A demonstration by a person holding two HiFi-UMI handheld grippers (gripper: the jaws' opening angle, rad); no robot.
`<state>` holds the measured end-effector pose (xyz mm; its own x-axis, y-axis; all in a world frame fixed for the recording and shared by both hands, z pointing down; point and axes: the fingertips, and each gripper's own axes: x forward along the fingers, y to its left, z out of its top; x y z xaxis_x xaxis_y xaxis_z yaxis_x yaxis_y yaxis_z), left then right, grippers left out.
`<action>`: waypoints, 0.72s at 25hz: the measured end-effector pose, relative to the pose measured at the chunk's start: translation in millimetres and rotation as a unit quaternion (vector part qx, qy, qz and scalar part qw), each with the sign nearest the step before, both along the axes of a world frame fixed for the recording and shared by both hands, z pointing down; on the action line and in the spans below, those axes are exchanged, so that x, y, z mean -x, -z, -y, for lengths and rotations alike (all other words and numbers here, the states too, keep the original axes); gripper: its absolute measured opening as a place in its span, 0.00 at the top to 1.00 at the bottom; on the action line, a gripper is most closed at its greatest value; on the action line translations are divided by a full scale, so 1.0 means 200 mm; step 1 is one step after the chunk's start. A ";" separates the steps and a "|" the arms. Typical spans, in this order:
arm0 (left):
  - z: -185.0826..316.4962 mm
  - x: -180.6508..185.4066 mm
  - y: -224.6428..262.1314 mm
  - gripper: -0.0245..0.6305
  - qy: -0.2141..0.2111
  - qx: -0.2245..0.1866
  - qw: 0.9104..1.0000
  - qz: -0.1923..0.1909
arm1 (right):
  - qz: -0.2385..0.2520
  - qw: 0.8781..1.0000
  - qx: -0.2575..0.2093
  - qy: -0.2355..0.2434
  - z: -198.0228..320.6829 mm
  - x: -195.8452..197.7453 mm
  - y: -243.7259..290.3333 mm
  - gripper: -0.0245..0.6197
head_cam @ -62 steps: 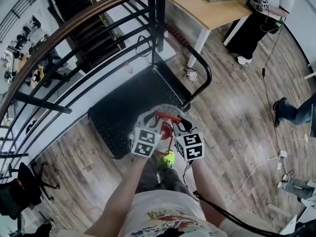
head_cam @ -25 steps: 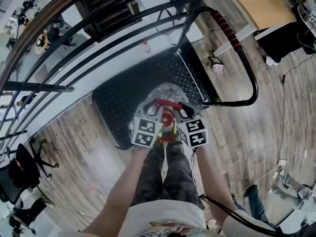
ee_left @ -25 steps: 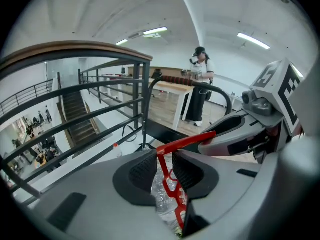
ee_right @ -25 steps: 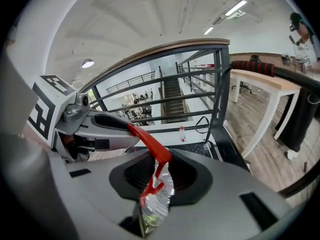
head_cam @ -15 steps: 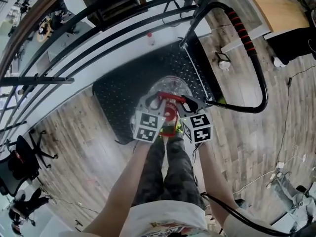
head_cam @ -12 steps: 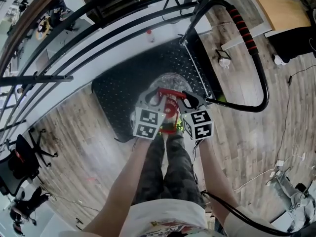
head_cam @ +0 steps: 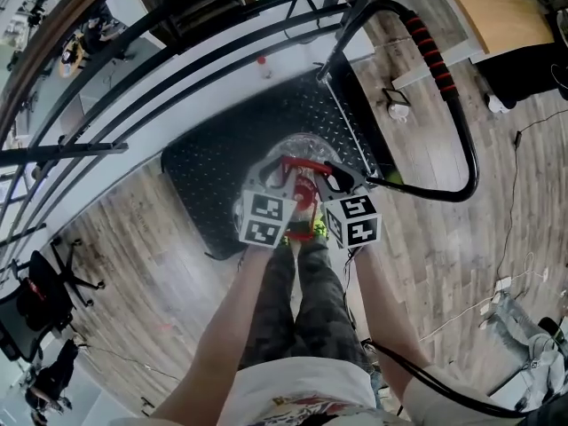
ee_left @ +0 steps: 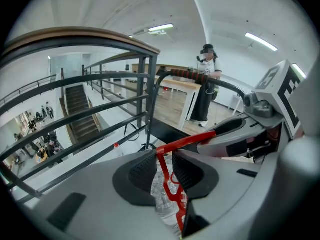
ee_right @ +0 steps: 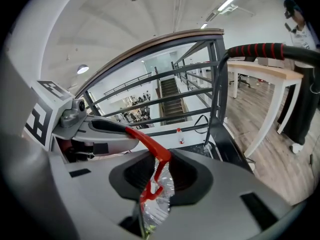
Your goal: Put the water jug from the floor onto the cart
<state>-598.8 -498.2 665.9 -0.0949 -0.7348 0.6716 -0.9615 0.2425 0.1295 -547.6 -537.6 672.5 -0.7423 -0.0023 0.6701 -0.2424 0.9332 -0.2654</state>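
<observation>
The water jug [head_cam: 302,145] is seen just below the centre of the head view, its clear shoulder showing above the two grippers and over the black diamond-plate deck of the cart [head_cam: 226,171], close to the deck's lower edge. Whether its base rests on the deck cannot be told (the grippers cover it).

The left gripper [head_cam: 284,174] is clamped on the jug's red carry handle [head_cam: 307,163]. In the left gripper view the left gripper [ee_left: 162,168] has its ribbed pads closed against the red carry handle [ee_left: 172,186], with the water jug [ee_left: 161,196] visible beneath. The right gripper [head_cam: 327,176] is closed on the same handle from the other side. In the right gripper view the right gripper [ee_right: 159,171] pinches the red carry handle [ee_right: 150,146] between its pads, above the water jug [ee_right: 159,206].

The cart's push bar [head_cam: 461,140], black with a red grip, curves down the right of the head view. A dark railing [head_cam: 133,87] crosses the upper left, and a small red-capped bottle [head_cam: 263,65] stands just beyond the deck. The person's camouflage trousers [head_cam: 297,300] fill the lower centre.
</observation>
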 end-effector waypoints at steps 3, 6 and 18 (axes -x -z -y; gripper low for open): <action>0.02 0.02 -0.01 0.81 0.001 0.001 1.000 -0.003 | 0.001 1.000 0.003 -0.009 0.02 0.02 -0.01 0.83; 0.05 0.06 -0.01 0.81 -0.002 0.002 1.000 -0.002 | 0.004 1.000 0.001 -0.011 0.06 0.06 -0.01 0.83; 0.17 0.16 -0.04 0.81 0.001 -0.005 1.000 -0.008 | 0.013 1.000 0.010 -0.013 0.20 0.19 -0.04 0.83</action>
<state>-631.1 -532.4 674.7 -0.0867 -0.7406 0.6663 -0.9586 0.2440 0.1465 -586.1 -576.7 681.4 -0.7597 -0.0084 0.6502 -0.2591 0.9210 -0.2908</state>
